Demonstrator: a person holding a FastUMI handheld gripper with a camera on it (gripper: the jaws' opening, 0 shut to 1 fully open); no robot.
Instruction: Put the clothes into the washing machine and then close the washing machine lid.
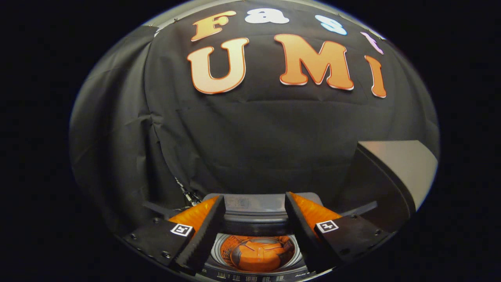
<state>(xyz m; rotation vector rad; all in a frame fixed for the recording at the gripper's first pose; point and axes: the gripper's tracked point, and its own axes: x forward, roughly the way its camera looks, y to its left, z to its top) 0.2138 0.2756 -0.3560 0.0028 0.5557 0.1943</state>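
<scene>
A small top-loading washing machine [254,270] sits below and between my fingers, its mouth uncovered. Inside its orange drum [231,244] lies an orange bundle [258,254] that looks like folded cloth. The machine's grey back panel [254,203] shows just ahead of the fingertips. My gripper [255,199] hangs above the machine, open, with nothing between its fingers. The left finger [207,227] and the right finger [301,223] stand to either side of the drum's opening.
A grey flat slab with a dark edge [395,168] rises at a tilt to the right, beyond the right finger; I cannot tell whether it is the machine's lid. The black cloth wall [250,137] hangs close behind. Thin cables [190,194] hang by the left finger.
</scene>
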